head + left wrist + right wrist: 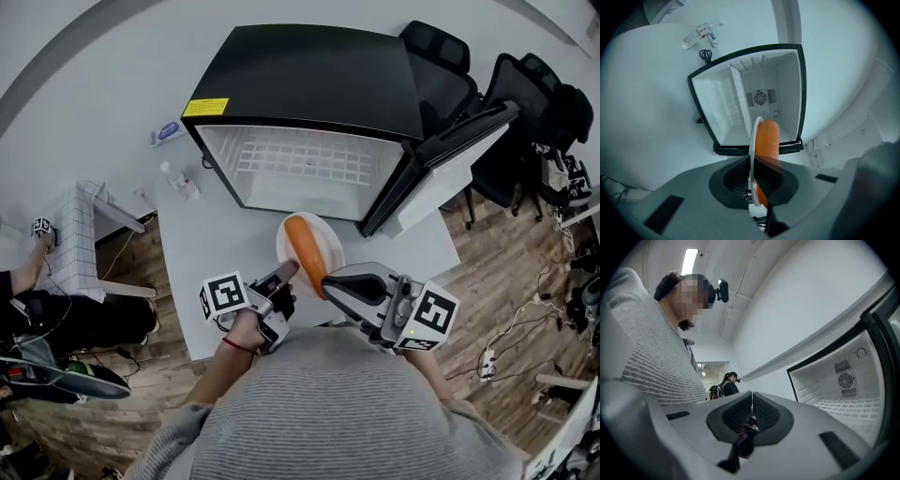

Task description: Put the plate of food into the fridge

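Two tongs low over the white tabletop, just in front of the small black fridge. Left tongs clenched on the near rim of the white plate; in the left gripper view, that rim edge-on and pinched between the pads, tongs nearly together on it. Long orange food lying across the plate, pointing toward the fridge. Plate between the tongs and the fridge mouth, outside the cabinet; lifted or resting on the tabletop, impossible to tell. Right tongs shut with nothing between them, just beside the plate's near edge; contact unclear. Fridge door swung wide to the right, white interior bare, wire shelf and round fan grille on show. Small clear bottle lying left of the fridge.
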Demonstrator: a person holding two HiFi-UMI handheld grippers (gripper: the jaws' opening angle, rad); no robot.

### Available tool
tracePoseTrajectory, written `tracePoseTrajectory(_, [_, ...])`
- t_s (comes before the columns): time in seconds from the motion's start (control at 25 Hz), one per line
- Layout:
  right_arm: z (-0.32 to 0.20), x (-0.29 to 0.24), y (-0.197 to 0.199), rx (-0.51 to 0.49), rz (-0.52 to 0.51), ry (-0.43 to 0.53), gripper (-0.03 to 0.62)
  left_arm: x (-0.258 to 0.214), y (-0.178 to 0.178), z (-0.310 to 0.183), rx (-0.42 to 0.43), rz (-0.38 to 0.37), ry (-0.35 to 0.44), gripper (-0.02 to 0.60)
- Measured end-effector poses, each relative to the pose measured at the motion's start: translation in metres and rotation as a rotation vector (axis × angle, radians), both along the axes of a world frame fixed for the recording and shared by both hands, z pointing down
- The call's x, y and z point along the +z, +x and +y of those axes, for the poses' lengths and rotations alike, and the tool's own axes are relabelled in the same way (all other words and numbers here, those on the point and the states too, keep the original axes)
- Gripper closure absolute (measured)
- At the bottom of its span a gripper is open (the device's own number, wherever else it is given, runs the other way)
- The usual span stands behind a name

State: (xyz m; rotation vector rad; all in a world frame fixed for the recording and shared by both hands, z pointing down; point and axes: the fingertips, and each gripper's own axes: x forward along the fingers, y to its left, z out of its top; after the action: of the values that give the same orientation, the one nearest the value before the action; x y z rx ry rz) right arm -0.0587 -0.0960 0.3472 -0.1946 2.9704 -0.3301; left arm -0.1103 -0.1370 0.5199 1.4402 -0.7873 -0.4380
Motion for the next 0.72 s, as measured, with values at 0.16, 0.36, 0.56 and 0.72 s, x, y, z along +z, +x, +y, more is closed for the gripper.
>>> tracePoseTrajectory(0.16, [-0.003, 0.003, -0.002, -0.021, 0.007, -0.008, 0.579, 0.001, 0.002, -0.005, -0.009, 0.001, -0.006, 0.555])
tracePoseTrajectory(0.36, [-0.010, 0.004, 0.000, -0.029, 0.001, -0.013, 0.580, 0.003, 0.006, -0.010, -0.010, 0.002, -0.014, 0.555])
tracePoseTrajectory(0.56, [-0.017, 0.005, 0.003, -0.025, -0.001, -0.013, 0.579, 0.008, 0.006, -0.017, -0.017, 0.002, -0.026, 0.555])
tracePoseTrajectory(0.72, [-0.022, 0.006, 0.004, -0.019, -0.009, -0.013, 0.580, 0.011, 0.002, -0.028, -0.021, -0.005, -0.031, 0.555])
